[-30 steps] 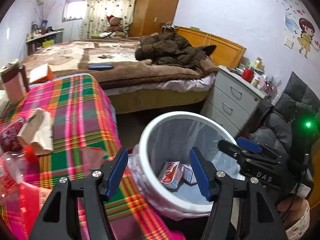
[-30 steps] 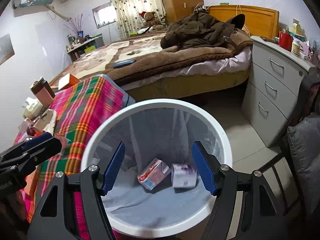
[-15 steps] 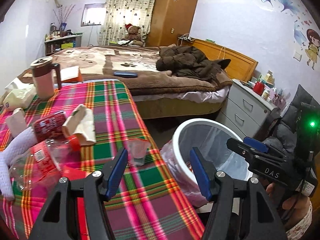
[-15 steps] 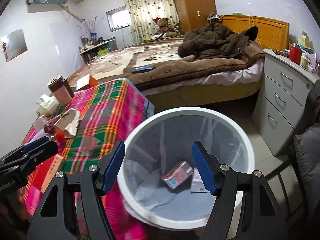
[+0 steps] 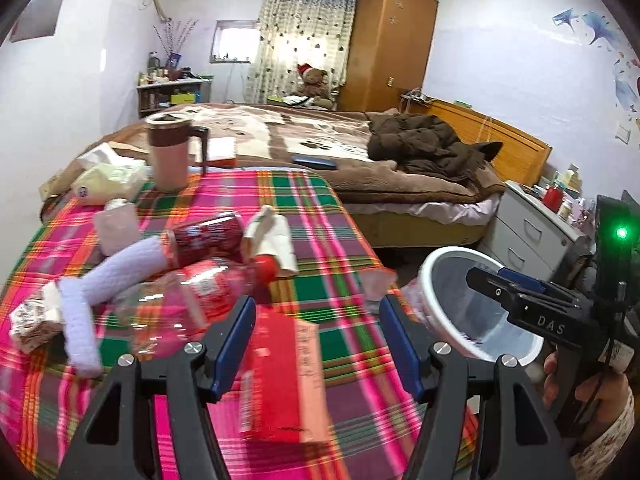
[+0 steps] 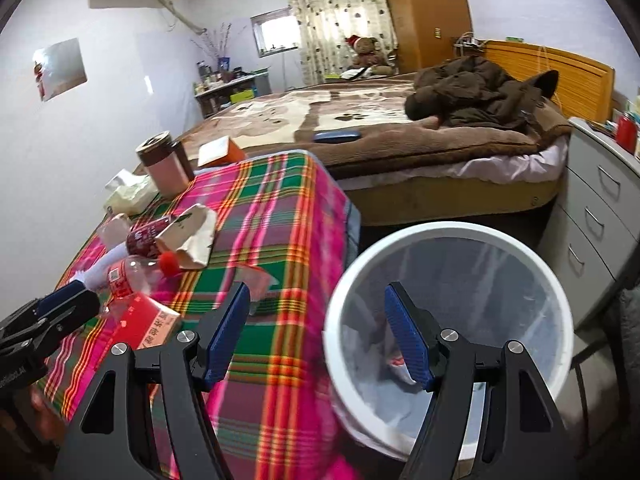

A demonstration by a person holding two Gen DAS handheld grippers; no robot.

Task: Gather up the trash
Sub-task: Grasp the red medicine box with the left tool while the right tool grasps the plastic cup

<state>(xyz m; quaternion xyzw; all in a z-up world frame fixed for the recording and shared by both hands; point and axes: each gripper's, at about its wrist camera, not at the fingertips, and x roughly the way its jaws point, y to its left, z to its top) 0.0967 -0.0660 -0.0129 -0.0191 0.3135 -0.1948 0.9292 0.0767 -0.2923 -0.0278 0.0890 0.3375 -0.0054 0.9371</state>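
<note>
My left gripper is open and empty above the plaid table. A red box lies on the cloth just below and between its fingers. Ahead of it lie a clear bottle with a red cap, a red can, a crumpled paper carton and a small clear cup. My right gripper is open and empty over the gap between the table edge and the white trash bin. The bin is lined with a bag and holds some packets.
A brown-and-pink mug, a tissue pack and a white sock-like cloth also sit on the table. A bed stands behind, grey drawers to the right of the bin.
Both grippers swung left from over the bin toward the table. The left one now hangs over the trash on the cloth. Both sets of jaws stayed open.
</note>
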